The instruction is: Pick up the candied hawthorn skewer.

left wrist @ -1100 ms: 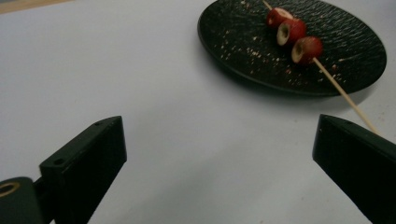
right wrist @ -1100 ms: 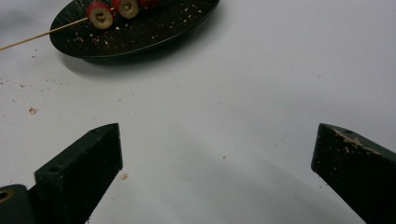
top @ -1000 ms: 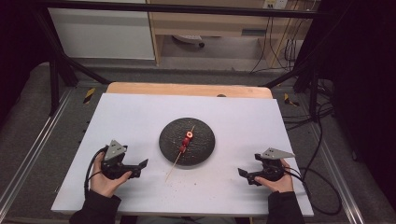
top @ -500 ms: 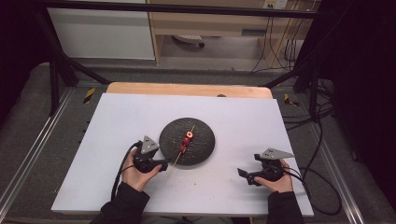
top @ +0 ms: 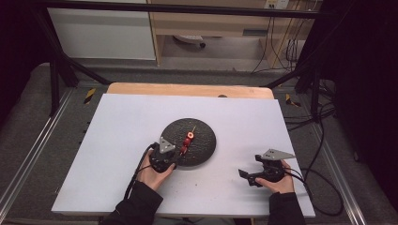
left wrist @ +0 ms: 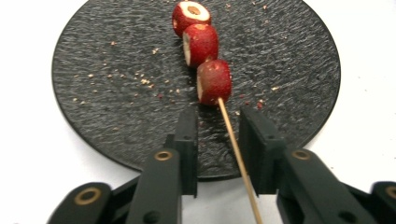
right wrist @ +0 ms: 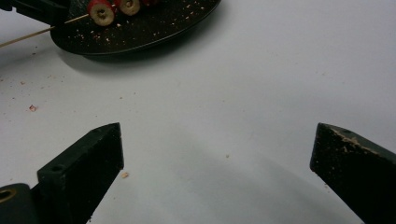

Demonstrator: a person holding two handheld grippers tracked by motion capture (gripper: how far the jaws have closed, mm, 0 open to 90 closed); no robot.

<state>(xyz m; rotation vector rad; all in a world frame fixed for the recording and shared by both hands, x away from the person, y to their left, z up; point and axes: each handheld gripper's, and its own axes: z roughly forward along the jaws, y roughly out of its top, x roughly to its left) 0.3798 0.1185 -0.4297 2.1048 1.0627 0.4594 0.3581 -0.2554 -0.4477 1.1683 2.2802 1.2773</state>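
Observation:
A round black plate [top: 202,133] sits mid-table with a wooden skewer [left wrist: 236,154] lying across it, three red fruit pieces [left wrist: 214,81] threaded on. My left gripper [top: 164,157] is at the plate's near left edge. In the left gripper view its jaws [left wrist: 217,119] have just been closing and stand either side of the bare stick. The stick lies close to the right jaw with a clear gap to the left one, so nothing is pinched. My right gripper [top: 256,177] rests on the white table at the near right, jaws [right wrist: 219,135] wide apart with nothing between them.
Crumbs dot the plate [left wrist: 116,74] and the white tabletop [right wrist: 32,108]. A wooden board [top: 187,89] runs along the table's far edge. Cables [top: 324,154] trail off the right side, and metal frame rails [top: 28,159] flank the table.
The left hand has travelled right from the table's near left to the plate's edge, and its jaws have narrowed around the skewer stick. The right hand has stayed put.

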